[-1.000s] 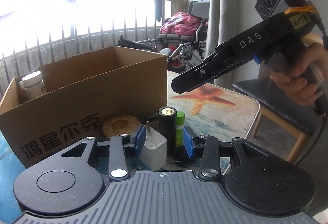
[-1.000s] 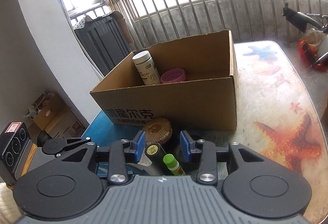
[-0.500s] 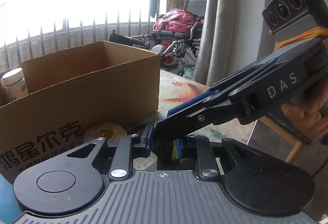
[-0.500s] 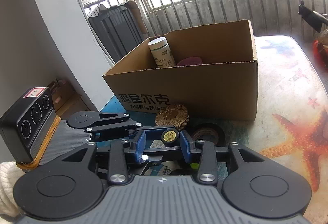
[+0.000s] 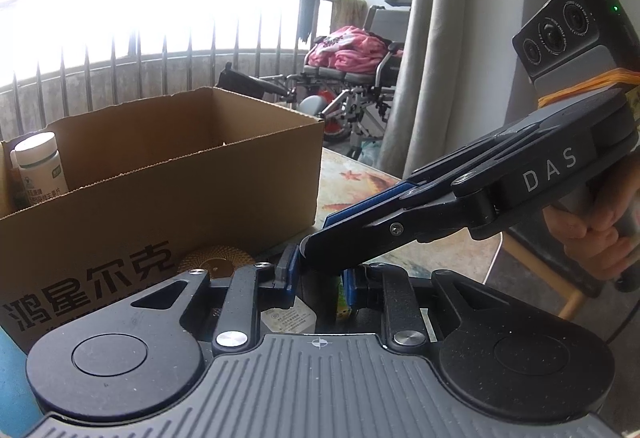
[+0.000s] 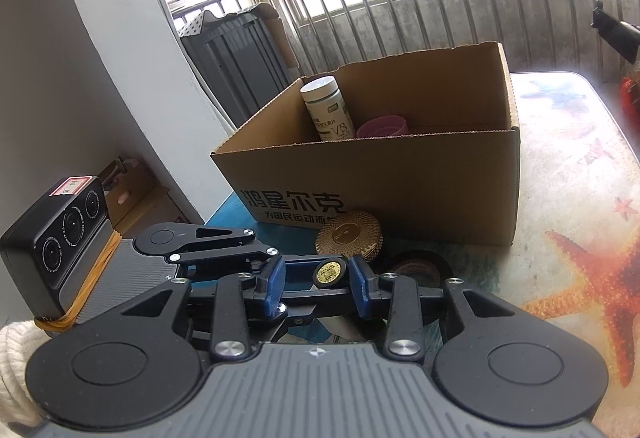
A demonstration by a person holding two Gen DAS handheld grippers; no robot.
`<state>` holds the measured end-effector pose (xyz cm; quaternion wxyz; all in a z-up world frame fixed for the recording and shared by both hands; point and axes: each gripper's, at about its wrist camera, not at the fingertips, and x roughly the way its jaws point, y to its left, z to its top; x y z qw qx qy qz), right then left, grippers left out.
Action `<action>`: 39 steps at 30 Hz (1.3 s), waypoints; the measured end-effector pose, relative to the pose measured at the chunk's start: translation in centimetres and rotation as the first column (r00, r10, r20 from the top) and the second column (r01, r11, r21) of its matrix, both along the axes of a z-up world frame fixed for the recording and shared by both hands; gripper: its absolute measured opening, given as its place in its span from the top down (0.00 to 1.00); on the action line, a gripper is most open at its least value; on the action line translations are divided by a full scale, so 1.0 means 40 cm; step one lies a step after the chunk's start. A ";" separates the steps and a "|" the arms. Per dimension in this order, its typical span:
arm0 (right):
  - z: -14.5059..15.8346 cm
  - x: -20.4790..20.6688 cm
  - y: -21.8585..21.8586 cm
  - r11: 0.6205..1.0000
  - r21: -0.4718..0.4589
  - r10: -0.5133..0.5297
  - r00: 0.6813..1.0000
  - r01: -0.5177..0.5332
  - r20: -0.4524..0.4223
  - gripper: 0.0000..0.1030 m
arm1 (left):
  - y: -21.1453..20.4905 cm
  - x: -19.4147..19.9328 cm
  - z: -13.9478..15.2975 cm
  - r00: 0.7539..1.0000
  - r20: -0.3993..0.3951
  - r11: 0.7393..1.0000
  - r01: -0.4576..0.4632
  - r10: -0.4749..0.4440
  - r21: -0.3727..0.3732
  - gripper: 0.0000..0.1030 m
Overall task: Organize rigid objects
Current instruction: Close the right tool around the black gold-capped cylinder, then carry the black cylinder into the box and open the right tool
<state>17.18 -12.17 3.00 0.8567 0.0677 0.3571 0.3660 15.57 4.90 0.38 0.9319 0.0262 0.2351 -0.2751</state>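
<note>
A black cylinder with a gold cap stands on the table in front of a cardboard box. My left gripper reaches in from the left and is shut on the cylinder's body. My right gripper hangs over the cap with its jaws closing. The cap sits between the blue pads, with a gap still showing on its left side. In the left wrist view the right gripper slants down from the upper right and hides the cap. A white charger and a green stick lie beside the cylinder.
The open box holds a white bottle and a pink cup. A gold woven disc and a black tape roll lie against its front. A starfish-print table stretches right. A chair stands past its edge.
My left gripper closed from open around the charger, cylinder and stick to shut on the cylinder. The right gripper came down from the upper right over the cylinder's top.
</note>
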 end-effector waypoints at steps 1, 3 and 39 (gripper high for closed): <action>0.006 -0.001 0.000 1.000 0.003 -0.002 1.000 0.001 0.005 0.64 | 0.002 0.000 0.006 1.000 0.002 1.000 0.000 0.000 -0.004 0.80; 0.016 -0.003 0.000 1.000 0.004 -0.002 1.000 0.002 0.010 0.64 | 0.007 -0.001 0.020 1.000 0.001 1.000 0.000 0.000 -0.022 0.80; 0.263 0.465 0.276 0.994 0.042 0.103 0.994 -0.104 0.031 0.66 | 0.188 0.430 0.238 0.995 0.046 0.948 -0.099 0.089 0.302 0.80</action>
